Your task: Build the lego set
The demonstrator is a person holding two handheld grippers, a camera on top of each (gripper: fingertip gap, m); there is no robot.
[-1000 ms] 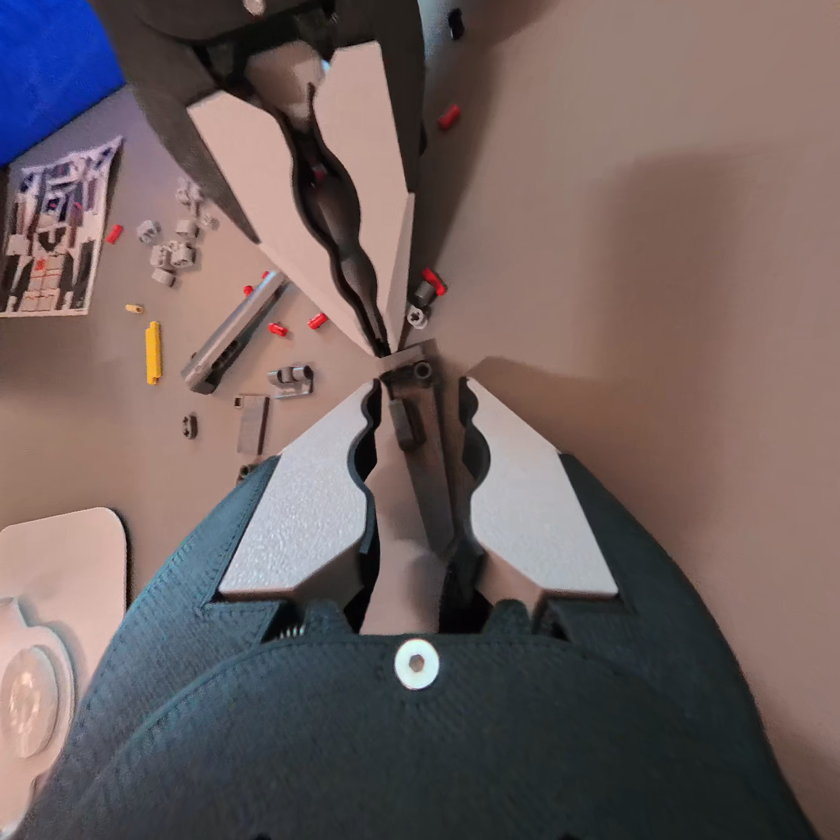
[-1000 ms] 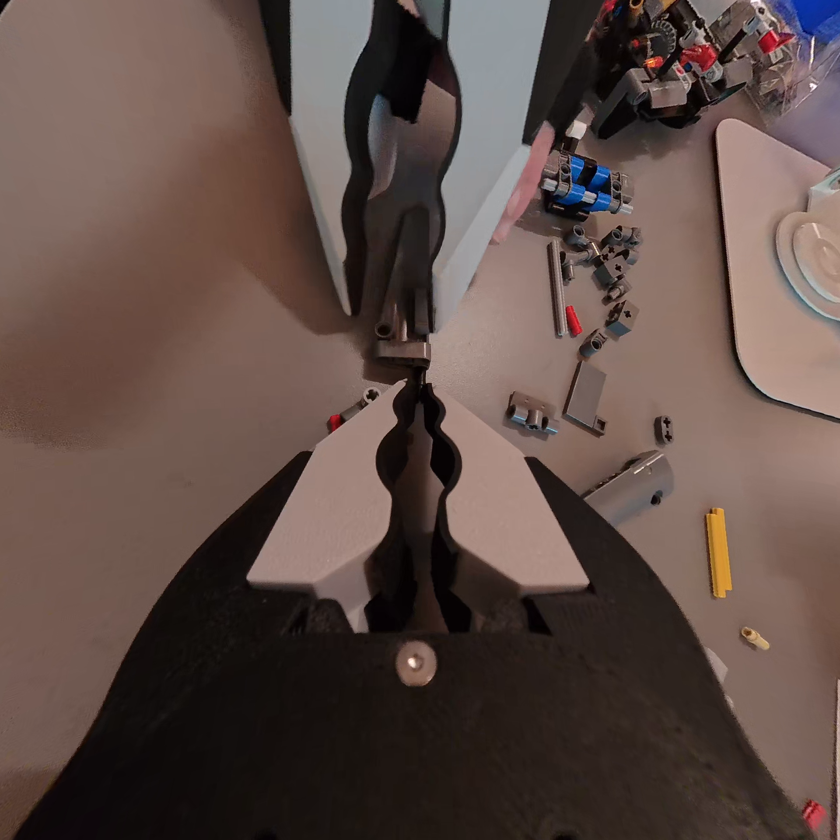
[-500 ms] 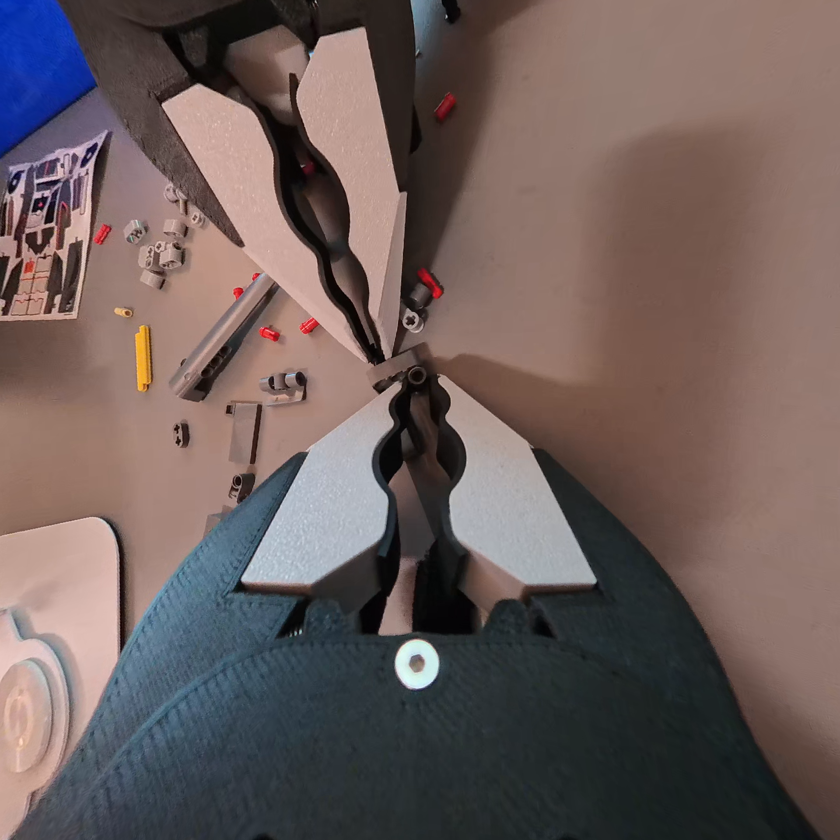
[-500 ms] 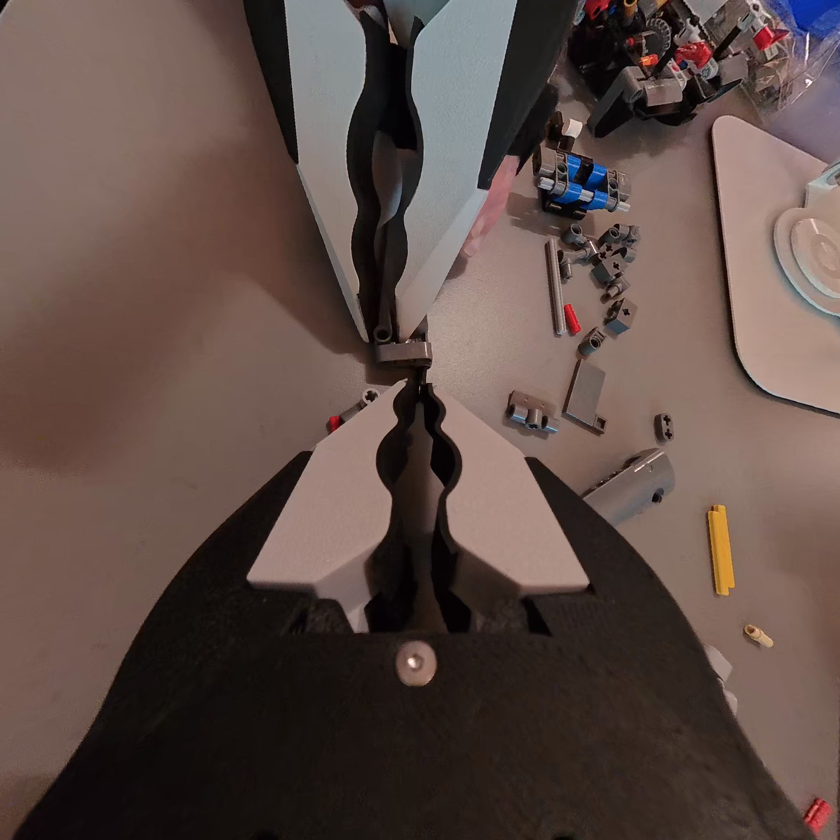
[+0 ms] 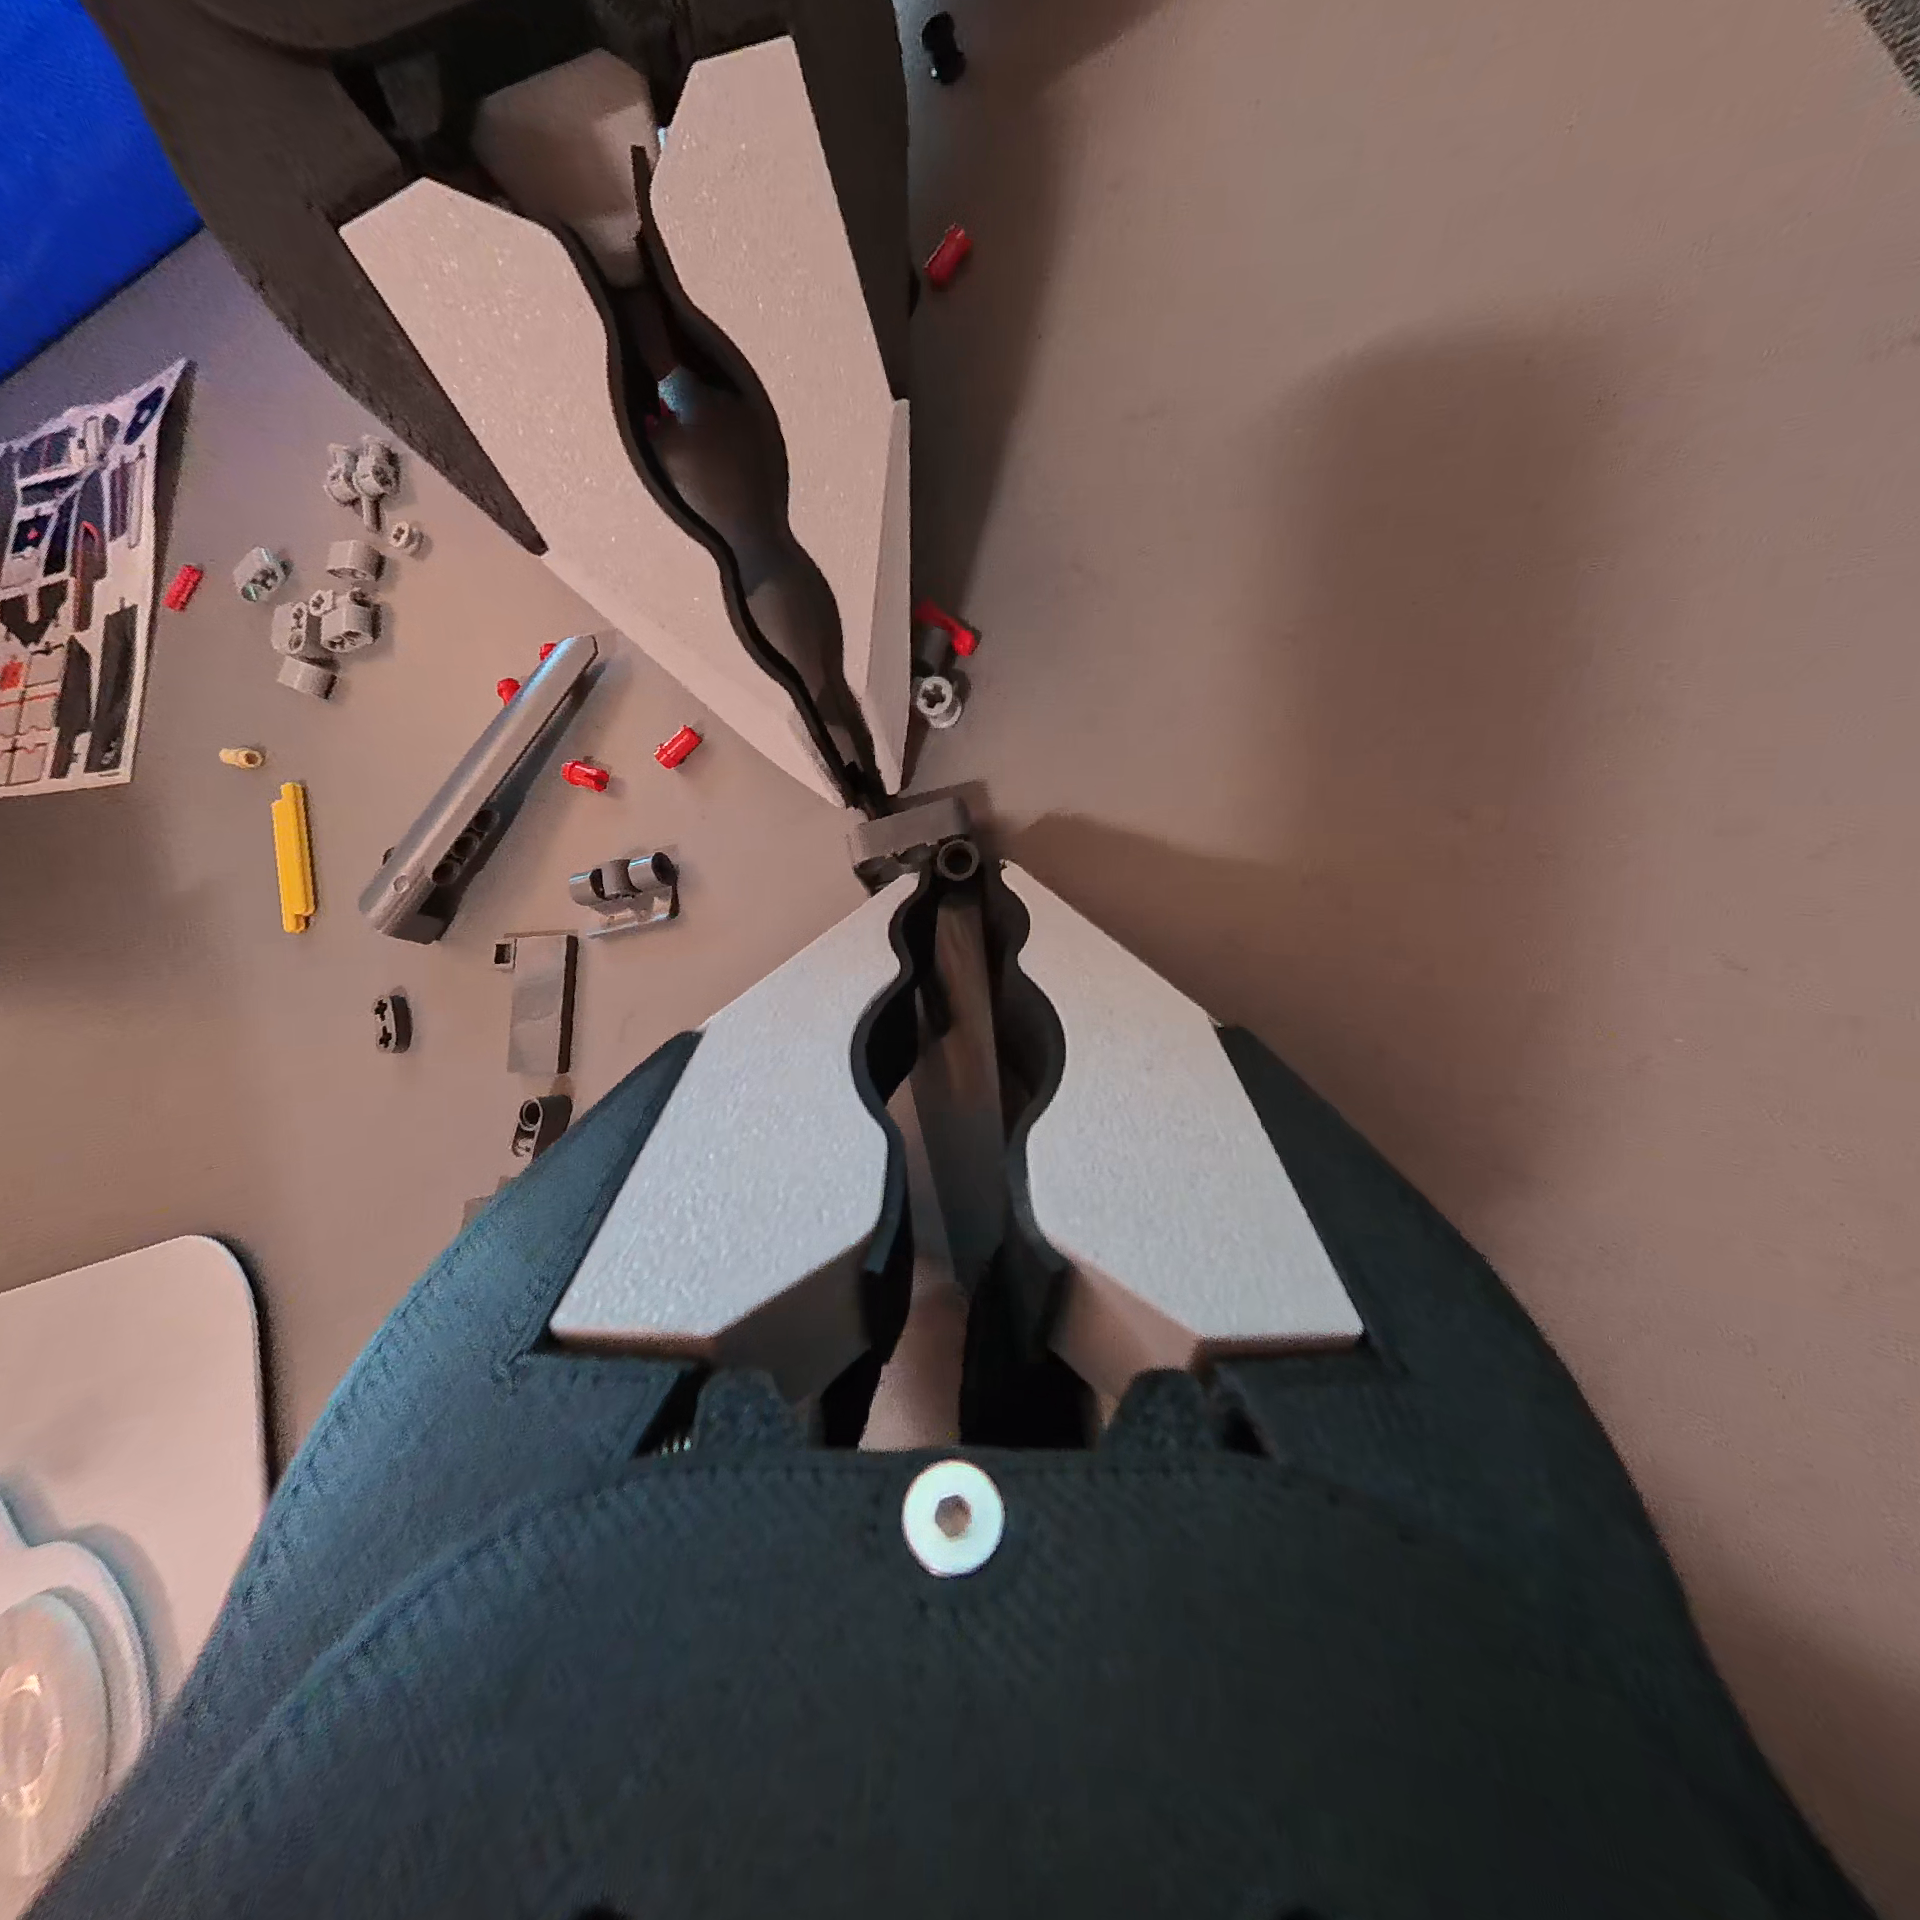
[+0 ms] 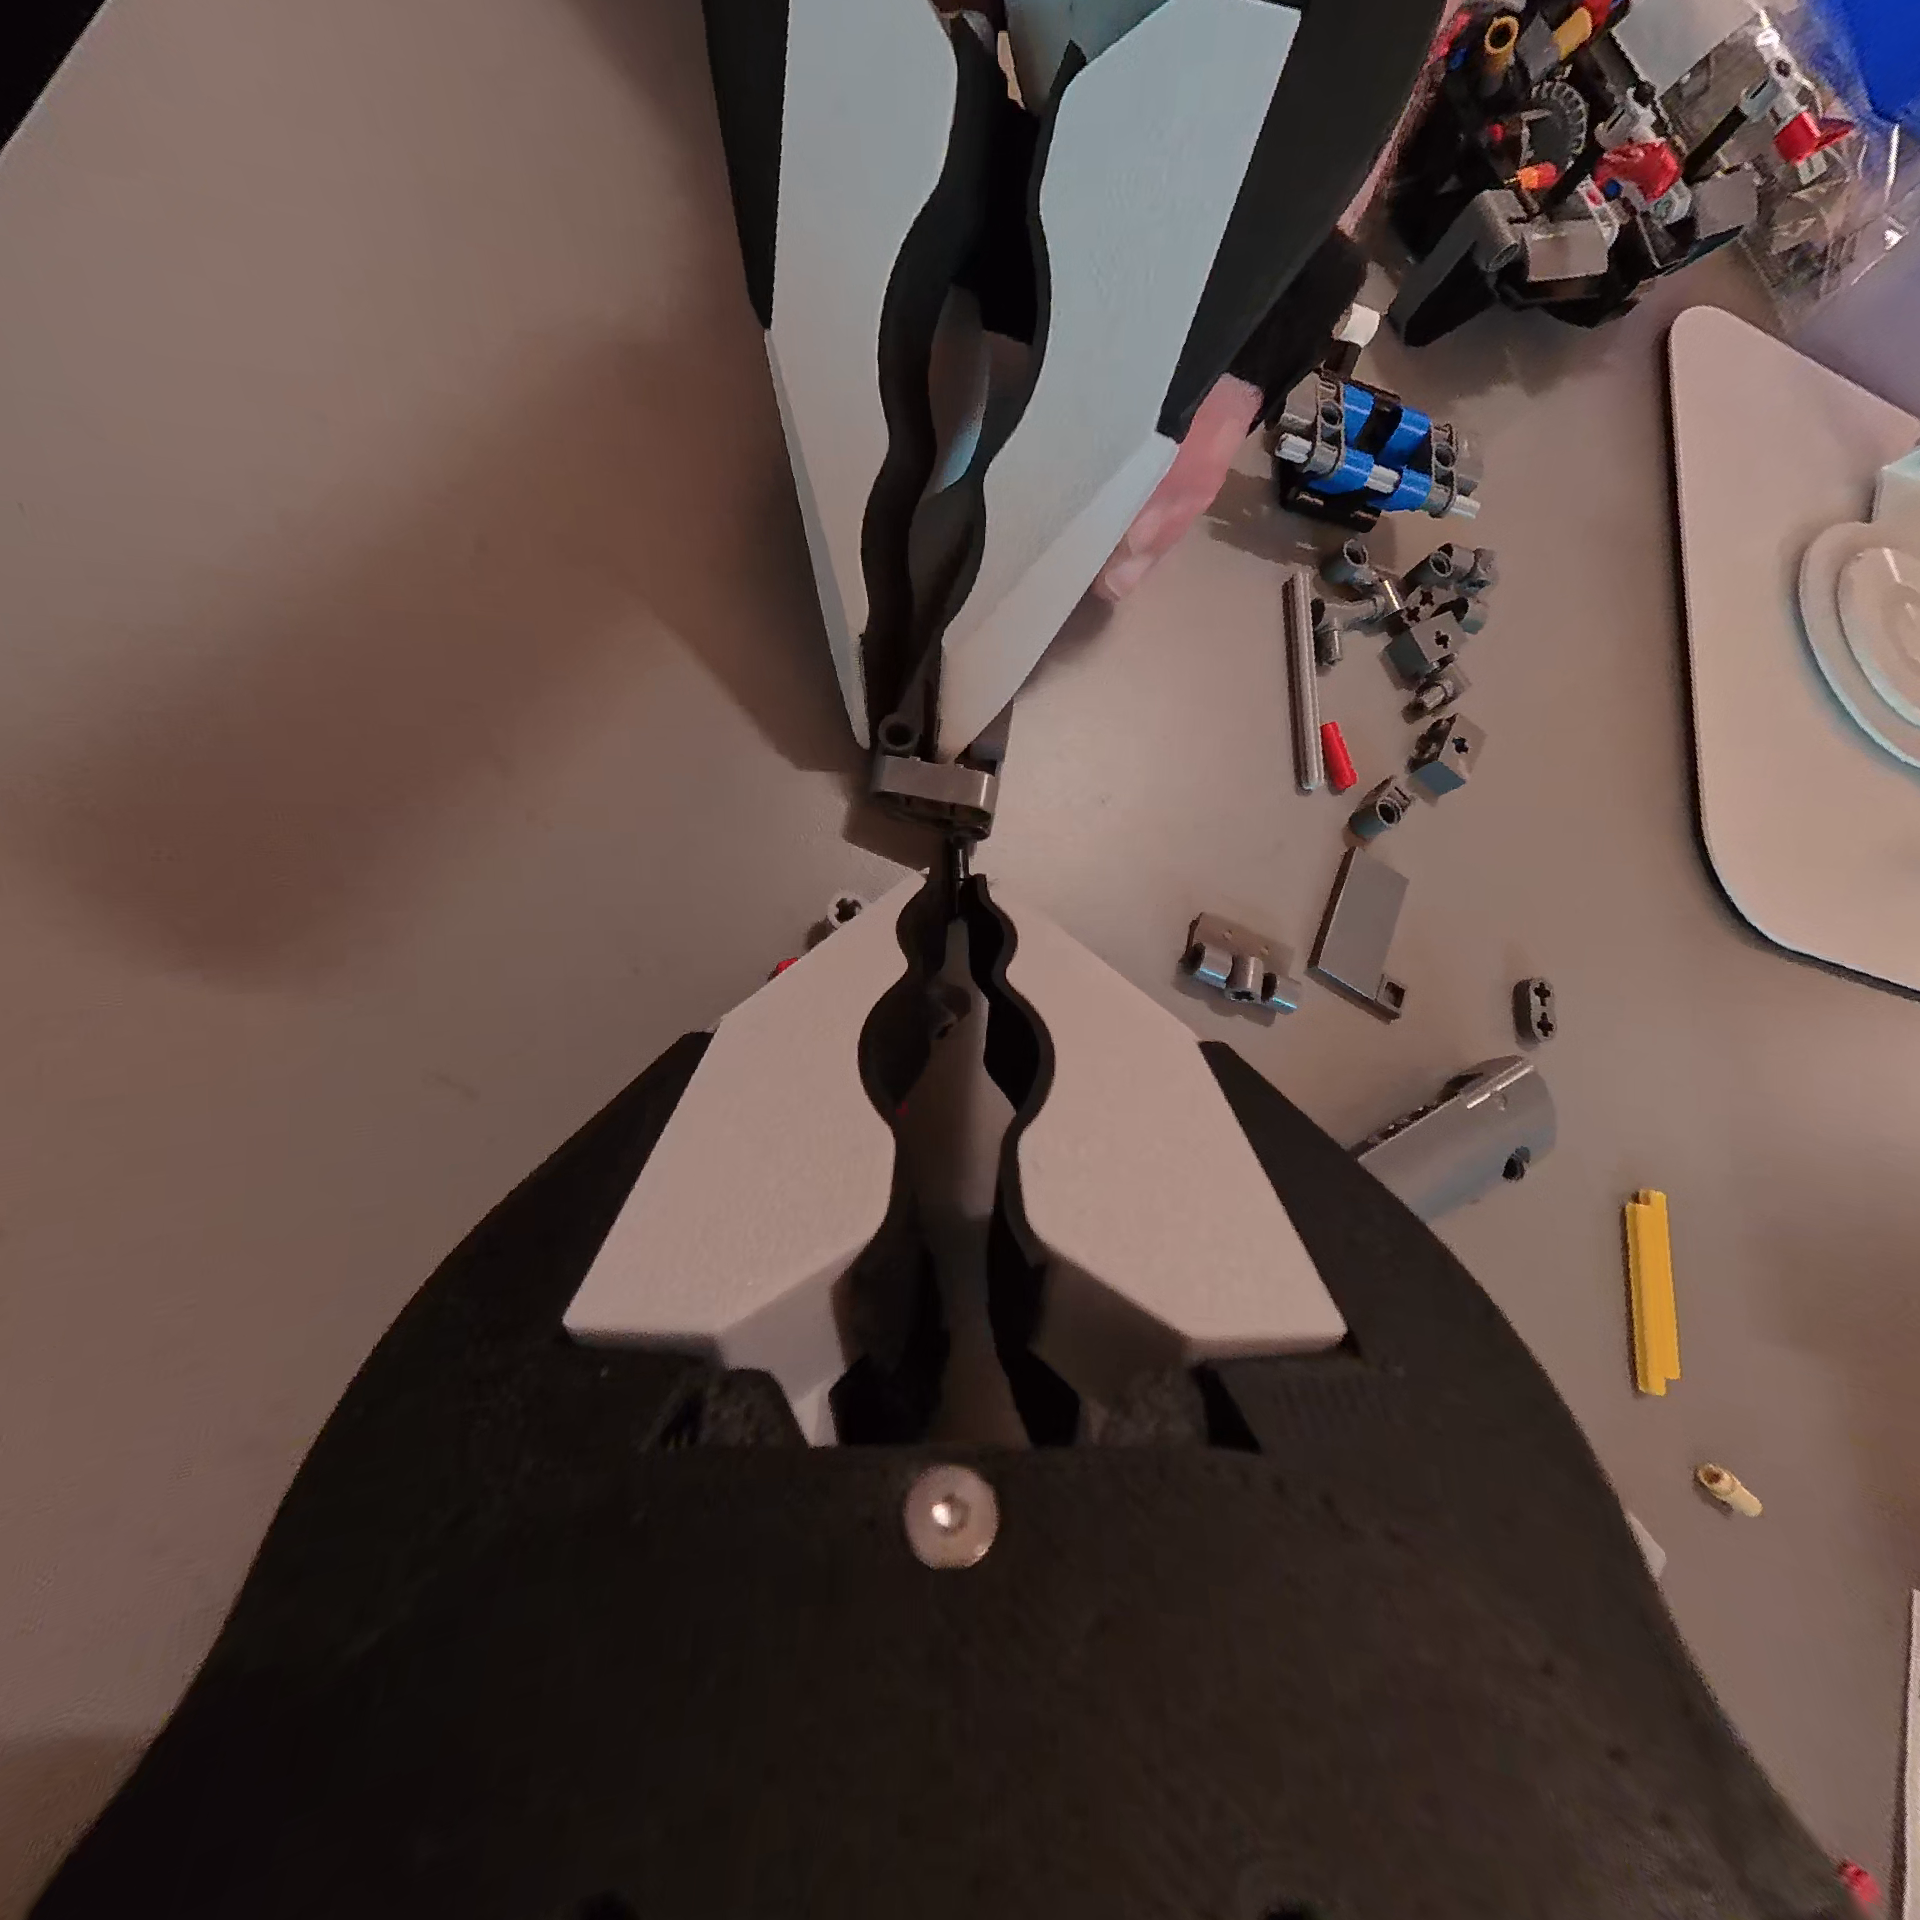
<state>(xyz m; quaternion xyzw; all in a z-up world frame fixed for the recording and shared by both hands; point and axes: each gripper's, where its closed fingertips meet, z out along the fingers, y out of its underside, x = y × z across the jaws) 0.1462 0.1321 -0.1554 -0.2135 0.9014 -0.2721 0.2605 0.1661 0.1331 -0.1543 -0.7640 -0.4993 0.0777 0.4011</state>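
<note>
My left gripper [image 5: 958, 875] is shut on a long dark grey lego piece [image 5: 966, 1039] whose round end hole sticks out past the tips. A short light grey beam [image 5: 914, 824] sits against that end. My right gripper [image 6: 951, 881] is shut on a small black pin [image 6: 958, 854] that meets the same short grey beam [image 6: 935, 790]. The two grippers face each other tip to tip above the grey table. The right gripper [image 5: 868, 792] comes in from the top of the left wrist view, and the left gripper [image 6: 928, 727] from the top of the right wrist view.
Loose parts lie beside the grippers: a yellow beam [image 6: 1652, 1288], a long grey panel [image 5: 483, 790], red pins [image 5: 677, 746], and small grey connectors [image 6: 1434, 634]. A blue and grey subassembly [image 6: 1371, 457] and a partly built model [image 6: 1579, 177] stand farther back. There is also a sticker sheet [image 5: 73, 592] and a white pad [image 6: 1787, 623]. Left and right tips are no more than a few centimetres apart. Both grippers' tips are roughly 25 cm from the partly built model [image 6: 1579, 177].
My left gripper was wide open around the dark grey piece one second ago and has shut on it. The right gripper stayed shut at the short beam.
</note>
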